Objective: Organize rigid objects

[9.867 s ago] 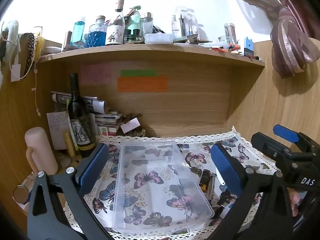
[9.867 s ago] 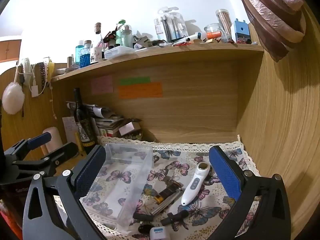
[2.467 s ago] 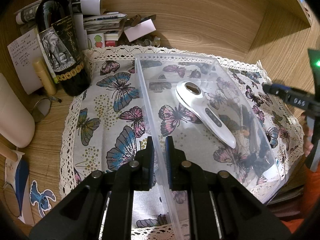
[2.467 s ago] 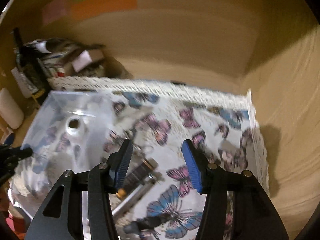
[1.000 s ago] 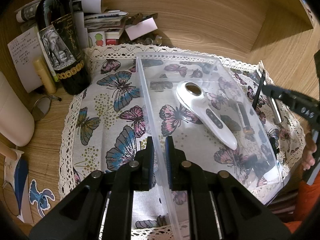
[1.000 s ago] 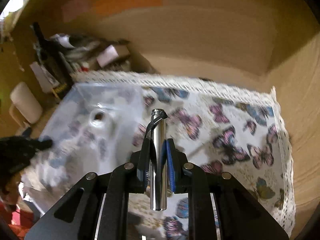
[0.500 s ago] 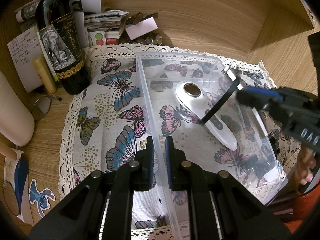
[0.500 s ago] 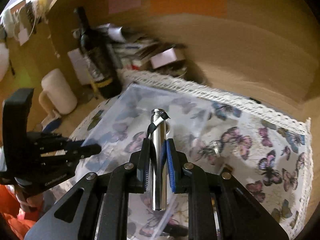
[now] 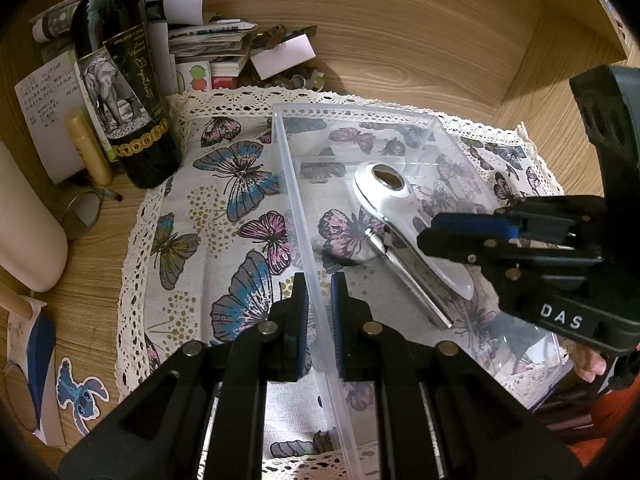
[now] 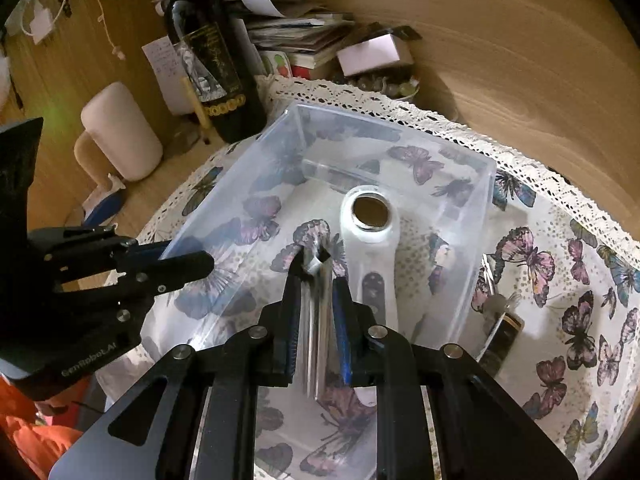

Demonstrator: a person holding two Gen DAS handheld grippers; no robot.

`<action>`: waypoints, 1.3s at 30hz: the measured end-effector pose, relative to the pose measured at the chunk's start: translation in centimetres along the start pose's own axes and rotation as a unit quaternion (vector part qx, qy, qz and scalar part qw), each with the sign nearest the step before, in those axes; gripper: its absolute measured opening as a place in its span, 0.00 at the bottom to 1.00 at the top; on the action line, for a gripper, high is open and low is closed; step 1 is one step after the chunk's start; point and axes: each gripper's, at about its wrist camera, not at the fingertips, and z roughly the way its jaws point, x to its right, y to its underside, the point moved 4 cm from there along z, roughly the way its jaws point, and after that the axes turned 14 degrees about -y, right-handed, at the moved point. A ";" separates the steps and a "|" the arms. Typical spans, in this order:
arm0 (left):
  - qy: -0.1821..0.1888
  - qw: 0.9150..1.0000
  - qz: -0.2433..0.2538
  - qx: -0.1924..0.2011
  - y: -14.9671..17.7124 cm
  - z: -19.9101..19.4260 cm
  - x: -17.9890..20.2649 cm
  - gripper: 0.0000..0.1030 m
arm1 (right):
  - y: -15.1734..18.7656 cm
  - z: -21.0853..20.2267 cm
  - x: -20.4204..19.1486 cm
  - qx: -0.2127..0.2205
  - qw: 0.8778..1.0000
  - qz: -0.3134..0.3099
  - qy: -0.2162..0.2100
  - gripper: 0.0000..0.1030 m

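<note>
The right gripper (image 10: pixel 316 312) has come down into the clear box (image 9: pixel 352 114), squeezing a shiny metal tube (image 9: pixel 408 276). A white gadget (image 10: pixel 370 236) lies inside too. The left gripper (image 9: pixel 318 308) pinches the box's wall (fingers tight together).

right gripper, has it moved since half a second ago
Yes. In the left wrist view the right gripper has come lower and nearer against the clear plastic bin, bringing the silver metal tube inside, beside the white handheld device.
</note>
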 end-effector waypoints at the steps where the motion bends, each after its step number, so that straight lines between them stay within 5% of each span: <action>1: 0.000 1.000 0.000 0.000 0.0 0.0 0.0 0.11 | -0.1 -0.1 0.0 0.002 1.000 -0.001 0.002 0.14; 15: -0.001 1.000 0.001 0.001 0.1 -0.1 0.1 0.11 | 0.9 -4.2 0.8 0.055 0.998 0.001 0.037 0.17; 27: -0.002 1.000 0.003 0.002 0.1 -0.1 0.3 0.11 | 7.1 -11.1 6.6 0.109 0.980 0.105 0.131 0.27; 39: -0.002 1.000 0.006 0.003 0.1 -0.2 0.4 0.11 | 14.1 -9.6 9.1 0.070 0.968 0.193 0.143 0.34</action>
